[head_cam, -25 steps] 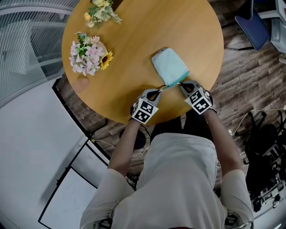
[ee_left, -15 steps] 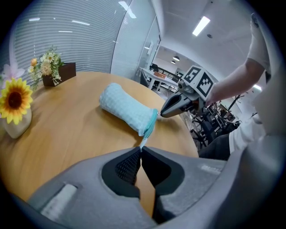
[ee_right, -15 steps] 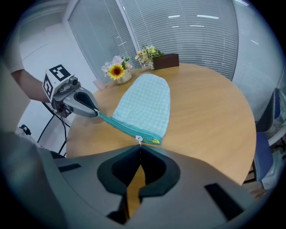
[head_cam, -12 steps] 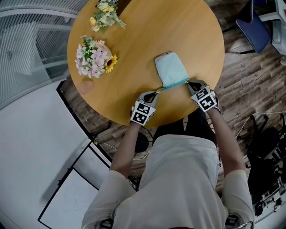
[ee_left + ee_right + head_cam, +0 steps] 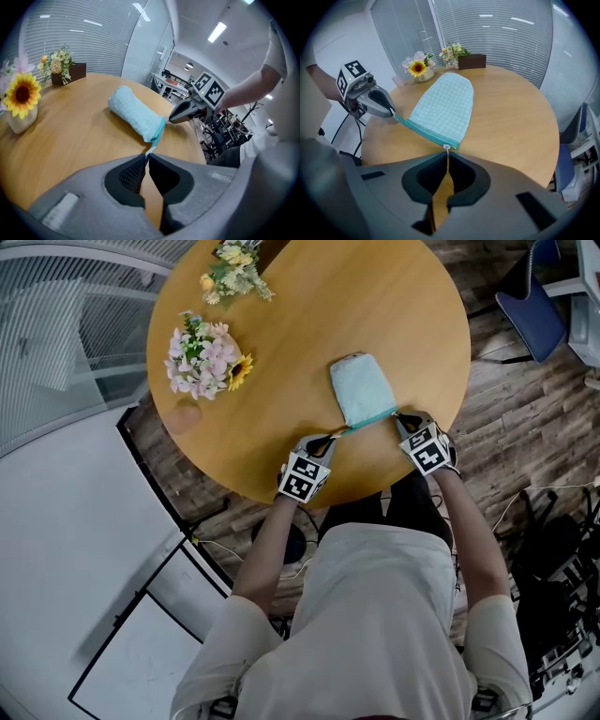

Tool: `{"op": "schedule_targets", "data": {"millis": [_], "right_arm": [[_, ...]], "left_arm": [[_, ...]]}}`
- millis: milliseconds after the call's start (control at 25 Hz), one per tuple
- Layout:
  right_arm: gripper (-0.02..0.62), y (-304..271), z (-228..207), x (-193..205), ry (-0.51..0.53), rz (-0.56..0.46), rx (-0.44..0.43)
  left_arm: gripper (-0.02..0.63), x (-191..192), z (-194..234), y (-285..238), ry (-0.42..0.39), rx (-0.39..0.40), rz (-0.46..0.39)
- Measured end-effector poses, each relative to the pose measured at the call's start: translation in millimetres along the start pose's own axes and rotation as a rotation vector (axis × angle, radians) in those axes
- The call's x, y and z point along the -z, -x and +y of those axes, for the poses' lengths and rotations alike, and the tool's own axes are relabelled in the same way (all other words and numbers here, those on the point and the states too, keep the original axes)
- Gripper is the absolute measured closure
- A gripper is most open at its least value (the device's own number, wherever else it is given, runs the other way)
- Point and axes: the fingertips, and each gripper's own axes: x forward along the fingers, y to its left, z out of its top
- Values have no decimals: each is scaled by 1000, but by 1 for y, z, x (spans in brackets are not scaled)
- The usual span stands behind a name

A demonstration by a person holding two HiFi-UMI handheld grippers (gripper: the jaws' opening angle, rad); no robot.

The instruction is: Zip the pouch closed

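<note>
A light blue pouch (image 5: 361, 388) lies on the round wooden table (image 5: 281, 343) near its front edge, and its teal zipper (image 5: 423, 131) runs along the edge nearest me. My left gripper (image 5: 330, 437) is shut on the fabric tab at the zipper's left end (image 5: 149, 151). My right gripper (image 5: 398, 418) is shut on the small metal zipper pull (image 5: 447, 148) at the pouch's right corner. The zipper line stretches taut between the two grippers. In the left gripper view the right gripper (image 5: 174, 116) touches the pouch's far corner.
A vase of pink flowers with a sunflower (image 5: 202, 362) stands at the table's left. A second bouquet in a dark box (image 5: 234, 266) sits at the far edge. A blue chair (image 5: 534, 296) stands on the wooden floor at the right. The table edge runs just under both grippers.
Both grippers keep their hold on the zipper's ends and have drawn slightly apart. The pouch has barely shifted on the table.
</note>
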Motion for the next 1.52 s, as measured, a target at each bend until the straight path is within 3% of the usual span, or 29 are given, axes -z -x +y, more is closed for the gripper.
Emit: {"op": "schedule_targets", "data": {"millis": [80,160,400,800,1080,1280,1520], "right_arm": [[575,3,1,-1,0,-2,4],[523,9,2,-1,-7,-7,4],[523,39,5,-12,9,-39,23],[523,125,16,-53,63,-188,74],[525,198,24,-70,66,-301,95],[525,256,35,-81,131,-422,70],[525,315,44,-72,185,-494,18]], "left_arm": [[575,-4,0,3,19,2,-22],[529,-9,-3,8,31,2,-41],[508,-19,-9,29,40,-32,-85],[508,-53,-27,95,103,-138,-249],[508,-84,-63,145,150,-231,-374],[508,-105,-101,181,190,-320,-453],[508,-118,-151,218,273,-418,-545]]}}
